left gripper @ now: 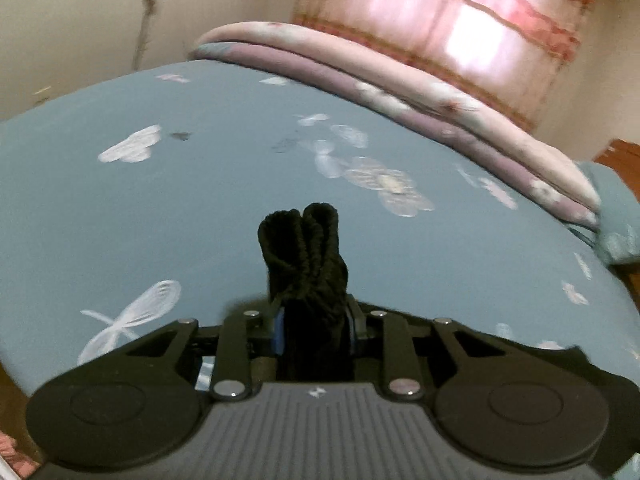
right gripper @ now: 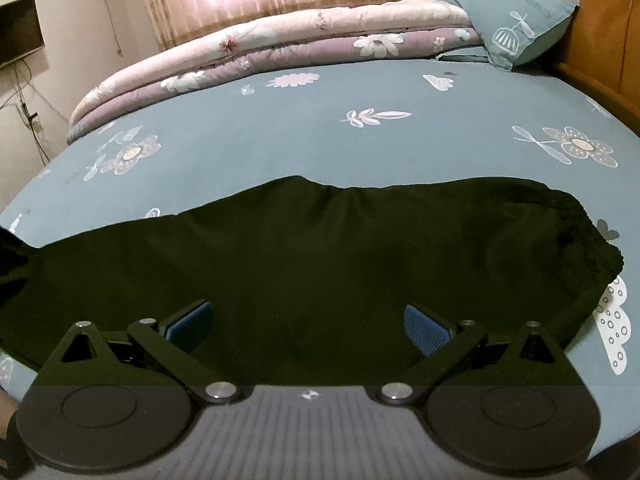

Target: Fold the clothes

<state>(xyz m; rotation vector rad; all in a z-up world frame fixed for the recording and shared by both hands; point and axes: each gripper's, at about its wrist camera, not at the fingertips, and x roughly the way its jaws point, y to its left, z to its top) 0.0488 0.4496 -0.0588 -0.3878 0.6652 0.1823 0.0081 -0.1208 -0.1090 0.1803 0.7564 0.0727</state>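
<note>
We see the left gripper (left gripper: 314, 326) clamped on a bunched fold of the black garment (right gripper: 304, 264), centre of its frame. The right gripper (right gripper: 308, 324) stands wide over the garment spread across the blue bedsheet (right gripper: 320, 136), lower frame.

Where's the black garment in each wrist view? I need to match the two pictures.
Left wrist: a bunched end of the black garment stands centre-bottom, pinched in the left gripper.
Right wrist: it lies spread across the middle of the picture, above the open right gripper.
Shared landmark: the folded pink-and-purple quilt along the far side of the bed.
</note>
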